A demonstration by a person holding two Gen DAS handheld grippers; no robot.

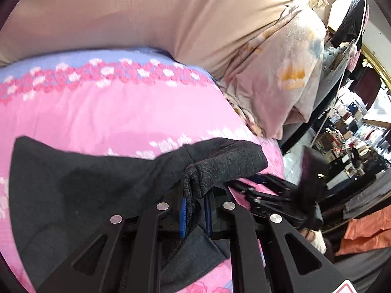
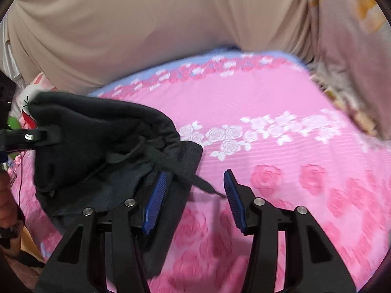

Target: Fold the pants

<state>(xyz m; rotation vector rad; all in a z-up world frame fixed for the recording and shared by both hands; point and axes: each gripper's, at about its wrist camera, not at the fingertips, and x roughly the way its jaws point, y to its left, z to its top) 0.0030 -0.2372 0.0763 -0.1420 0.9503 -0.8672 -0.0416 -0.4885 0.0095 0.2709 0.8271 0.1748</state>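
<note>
The dark charcoal knit pants (image 1: 80,185) lie bunched on the pink rose-printed bedspread (image 1: 102,112), and the step in hand looks like taking hold of the waistband to spread or double the garment over. The left claw (image 1: 195,210) is pressed together on a bunched fold of the ribbed waistband, fabric pinched between its blue pads (image 1: 183,216). The right claw (image 2: 194,199) stands spread — its left pad rests against the cloth edge, its right pad is over bare bedspread, and only the flat black drawstring (image 2: 195,182) crosses the gap, so it grips nothing.

Next, I judge, the right claw must shift toward the pants and close on the waistband near the other corner, so both can lift and lay the cloth flat.

Around the bed: a beige draped sheet (image 2: 151,29) behind, a pale floral pillow (image 1: 283,80) to the side, and cluttered shelves (image 1: 352,131) beyond. The loose drawstring may snag or get pinched instead of the cloth — worth avoiding.
</note>
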